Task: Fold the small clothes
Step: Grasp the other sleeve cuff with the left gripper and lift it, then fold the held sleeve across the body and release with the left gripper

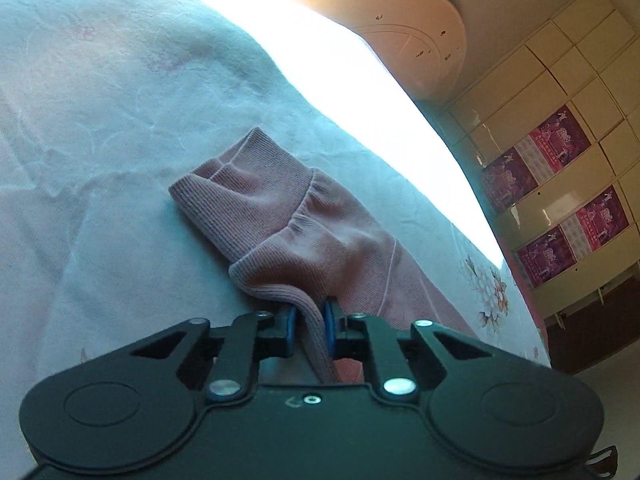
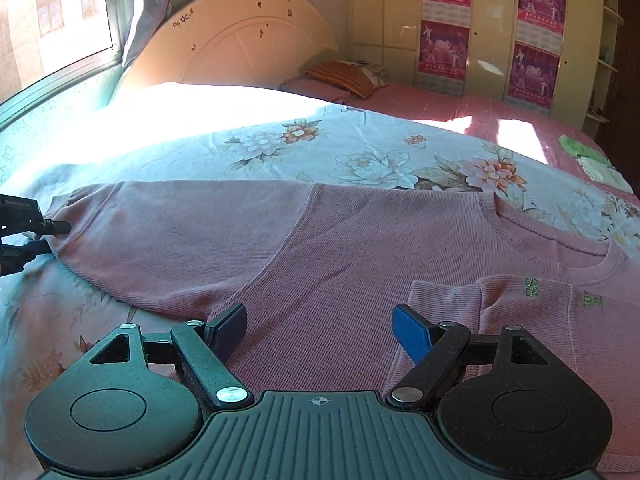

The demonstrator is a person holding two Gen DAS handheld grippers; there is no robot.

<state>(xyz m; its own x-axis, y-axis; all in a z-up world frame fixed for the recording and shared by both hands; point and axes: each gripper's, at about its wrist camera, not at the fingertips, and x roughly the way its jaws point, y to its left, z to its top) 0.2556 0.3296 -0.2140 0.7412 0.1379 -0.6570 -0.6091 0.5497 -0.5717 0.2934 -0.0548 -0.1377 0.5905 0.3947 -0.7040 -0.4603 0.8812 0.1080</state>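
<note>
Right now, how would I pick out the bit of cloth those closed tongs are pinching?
Find the floral bedsheet, then the pink sweater spread across it. Follow its outstretched sleeve to the ribbed cuff: the left tongs clamp its edge.

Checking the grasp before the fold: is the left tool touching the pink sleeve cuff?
Touching. The left wrist view shows the left tool shut on the pink sleeve cuff, ribbed fabric pinched between its blue pads.
</note>
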